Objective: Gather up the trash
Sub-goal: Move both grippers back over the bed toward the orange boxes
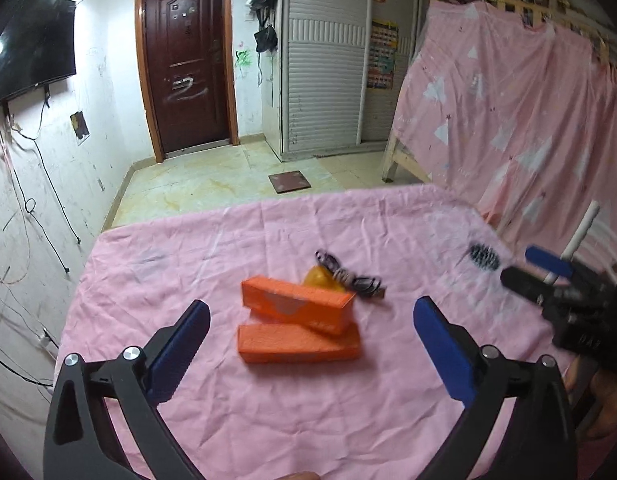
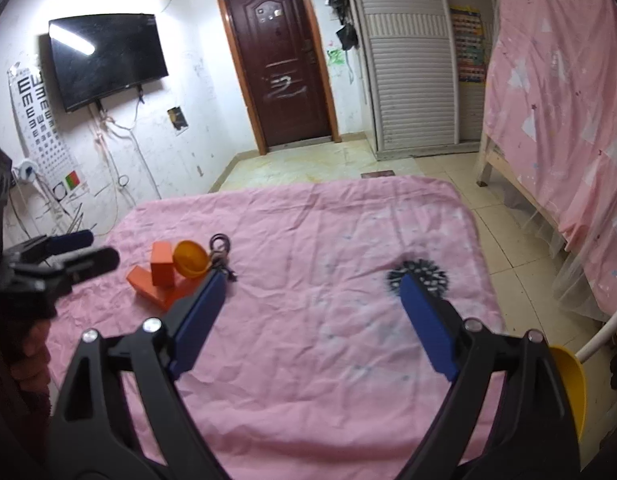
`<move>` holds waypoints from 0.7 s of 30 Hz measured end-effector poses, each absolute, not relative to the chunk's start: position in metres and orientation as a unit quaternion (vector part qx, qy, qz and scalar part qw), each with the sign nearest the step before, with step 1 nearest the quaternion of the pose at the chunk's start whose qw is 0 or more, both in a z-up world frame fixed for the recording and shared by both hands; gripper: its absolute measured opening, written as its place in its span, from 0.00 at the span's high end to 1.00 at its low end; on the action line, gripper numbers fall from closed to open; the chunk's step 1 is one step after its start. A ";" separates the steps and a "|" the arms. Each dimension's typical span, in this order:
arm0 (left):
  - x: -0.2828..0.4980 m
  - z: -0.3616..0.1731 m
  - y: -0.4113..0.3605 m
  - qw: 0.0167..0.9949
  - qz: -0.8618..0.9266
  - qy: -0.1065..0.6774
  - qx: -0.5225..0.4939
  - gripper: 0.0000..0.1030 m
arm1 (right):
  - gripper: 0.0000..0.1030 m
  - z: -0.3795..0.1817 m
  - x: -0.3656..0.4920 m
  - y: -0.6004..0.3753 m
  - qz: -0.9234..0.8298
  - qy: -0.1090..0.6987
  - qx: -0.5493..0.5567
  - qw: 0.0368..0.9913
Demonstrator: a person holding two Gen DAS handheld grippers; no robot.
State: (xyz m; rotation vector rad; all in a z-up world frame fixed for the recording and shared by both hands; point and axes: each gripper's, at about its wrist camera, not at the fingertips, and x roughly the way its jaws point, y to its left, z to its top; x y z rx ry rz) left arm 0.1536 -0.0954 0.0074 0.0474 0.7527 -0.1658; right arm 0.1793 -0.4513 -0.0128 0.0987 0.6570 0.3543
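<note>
where the pink cloth [image 1: 268, 420] is spread over the table, the trash is seen lying in a small heap toward the left half and one item alone toward the right. at the far left of the right wrist view the left gripper [image 2: 84, 250] is seen held above the cloth's edge; in its own view, the left gripper [image 1: 310, 334] is spread wide with nothing between its blue pads, and the two orange boxes [image 1: 298, 322] are framed between them. the boxes are stacked, the upper one [image 1: 296, 304] laid crosswise and tilted on the lower one [image 1: 296, 346]. just behind them a yellow-orange cup [image 2: 190, 259] is seen on its side, touching a coiled black cord [image 1: 350, 274]. further right, well apart from the heap, a black spiky brush [image 2: 426, 274] is laid on the cloth. the right gripper [image 2: 308, 294] is also held wide apart and empty, its right pad overlapping the brush in view. at the lower right edge a yellow scoop [image 2: 570, 384] is partly seen.
</note>
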 end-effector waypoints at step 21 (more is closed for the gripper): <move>0.181 -0.055 -0.096 0.892 -0.103 0.438 0.047 0.09 | 0.17 -0.020 0.211 -0.385 0.197 0.349 0.003 0.916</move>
